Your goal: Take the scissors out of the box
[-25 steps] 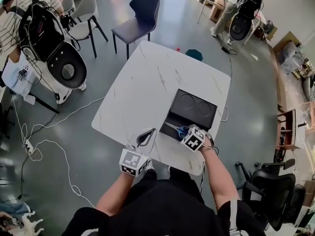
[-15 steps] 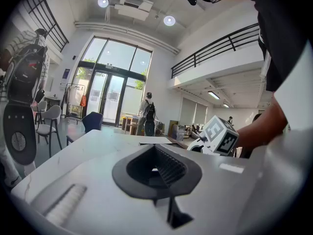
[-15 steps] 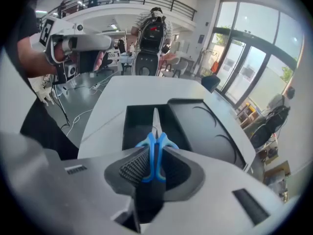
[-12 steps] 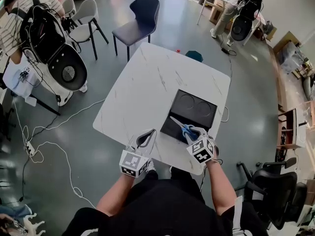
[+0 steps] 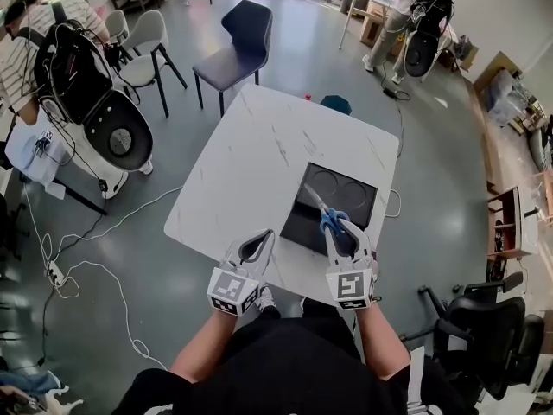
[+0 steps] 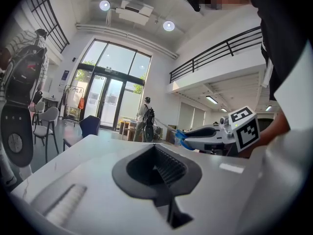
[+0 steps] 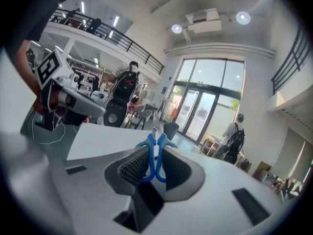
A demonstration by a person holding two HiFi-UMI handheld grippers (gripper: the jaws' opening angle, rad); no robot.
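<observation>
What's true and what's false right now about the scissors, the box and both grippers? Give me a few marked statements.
1. The right gripper is shut on the blue-handled scissors. True.
2. The scissors lie flat inside the black box. False: they are held up over it.
3. The left gripper holds nothing. True.
4. The black box sits on the floor. False: it sits on the white table.
5. A dark chair stands at the table's far side. True.

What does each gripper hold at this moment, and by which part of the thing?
The right gripper holds the scissors by their blue handle loops. The left gripper holds nothing; its jaws are together.
</observation>
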